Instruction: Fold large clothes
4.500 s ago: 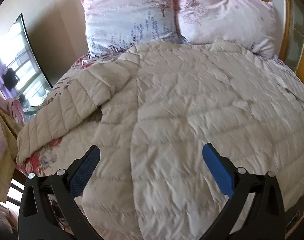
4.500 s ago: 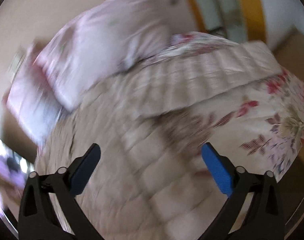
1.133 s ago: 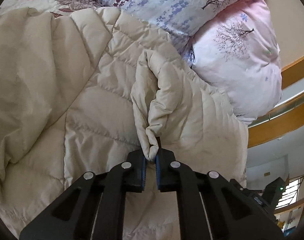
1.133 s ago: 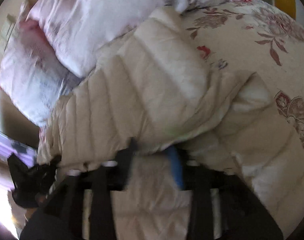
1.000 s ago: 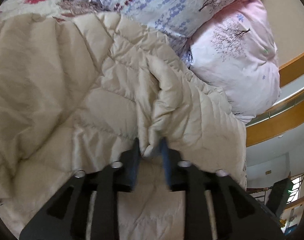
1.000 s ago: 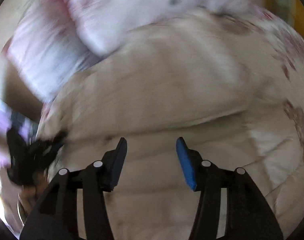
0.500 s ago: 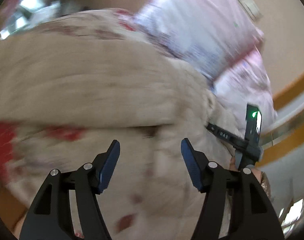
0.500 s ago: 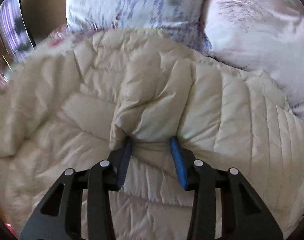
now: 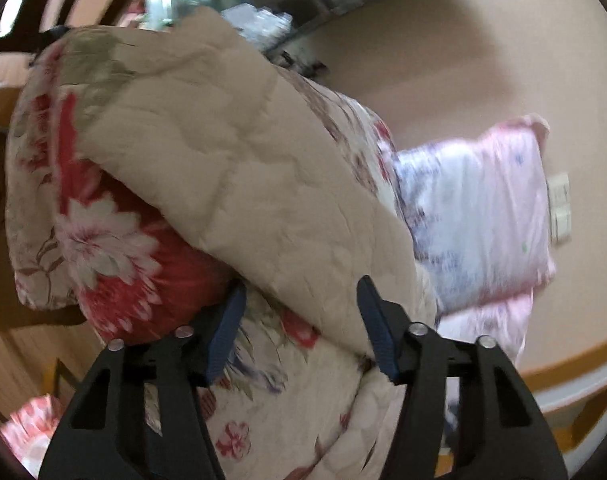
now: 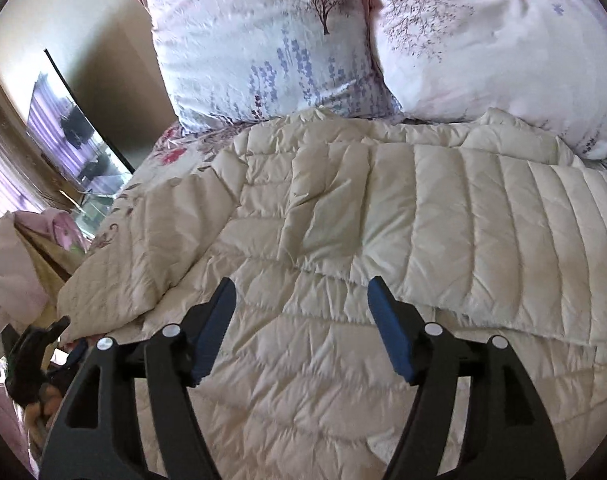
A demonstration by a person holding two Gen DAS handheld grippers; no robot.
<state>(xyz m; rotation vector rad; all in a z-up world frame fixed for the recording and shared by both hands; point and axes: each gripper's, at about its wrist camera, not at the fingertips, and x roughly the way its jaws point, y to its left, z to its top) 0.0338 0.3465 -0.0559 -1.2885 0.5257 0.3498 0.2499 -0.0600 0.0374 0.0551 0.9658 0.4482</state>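
Jacket [image 10: 383, 216] covers floral bedspread [image 9: 115, 248] below pillows [image 10: 271, 40].

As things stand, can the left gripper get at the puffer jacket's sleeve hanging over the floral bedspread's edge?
Probably yes. The left gripper faces the cream sleeve draped over the floral bedspread, its jaws closing either side of the sleeve's lower edge without pinching yet. Nothing blocks it, though the view is blurred.

Beige wall [image 10: 63, 8], floral bed [image 10: 175, 156], pillows [image 10: 271, 40].
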